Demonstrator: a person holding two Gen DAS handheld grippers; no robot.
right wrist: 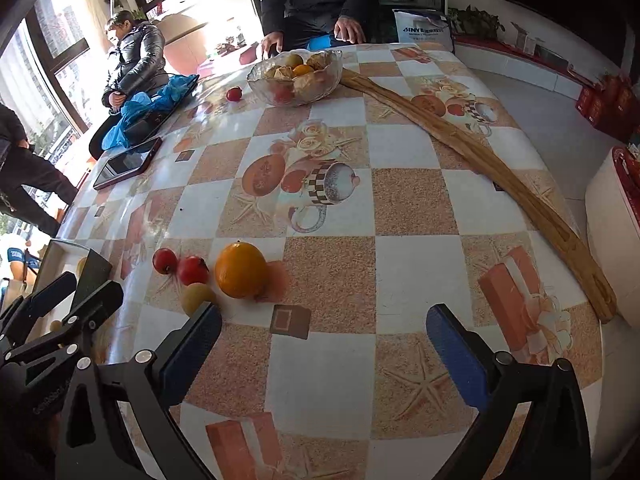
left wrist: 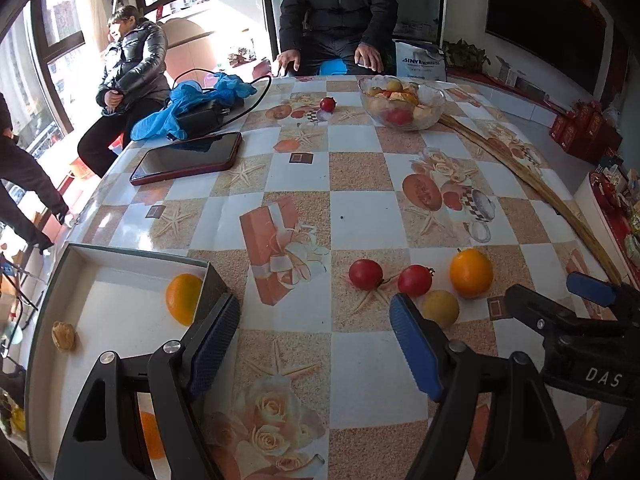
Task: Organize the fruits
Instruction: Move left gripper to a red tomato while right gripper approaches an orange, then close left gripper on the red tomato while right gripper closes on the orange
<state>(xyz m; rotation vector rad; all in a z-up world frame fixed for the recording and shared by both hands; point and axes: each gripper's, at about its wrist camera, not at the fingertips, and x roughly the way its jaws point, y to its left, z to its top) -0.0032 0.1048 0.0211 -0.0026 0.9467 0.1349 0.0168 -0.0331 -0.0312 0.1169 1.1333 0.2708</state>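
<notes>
An orange (left wrist: 471, 273) (right wrist: 240, 269), two red fruits (left wrist: 365, 274) (left wrist: 415, 280) (right wrist: 164, 261) (right wrist: 192, 270) and a small yellow fruit (left wrist: 441, 307) (right wrist: 197, 297) lie together on the patterned table. A white box (left wrist: 116, 304) at the near left holds an orange (left wrist: 183, 298), a second orange (left wrist: 151, 436) and a tan nut-like piece (left wrist: 64, 335). My left gripper (left wrist: 316, 348) is open and empty, between the box and the fruit group. My right gripper (right wrist: 324, 344) is open and empty, just right of the group. A glass bowl (left wrist: 401, 102) (right wrist: 296, 76) of fruit stands at the far side, a lone red fruit (left wrist: 327, 104) (right wrist: 234, 94) beside it.
A phone (left wrist: 188, 157) (right wrist: 127, 163), a black charger with cable (left wrist: 202, 116) and blue plastic (left wrist: 192, 100) lie at the far left. A long wooden strip (right wrist: 480, 168) (left wrist: 532, 176) runs along the right side. People sit at the far edge and at the left.
</notes>
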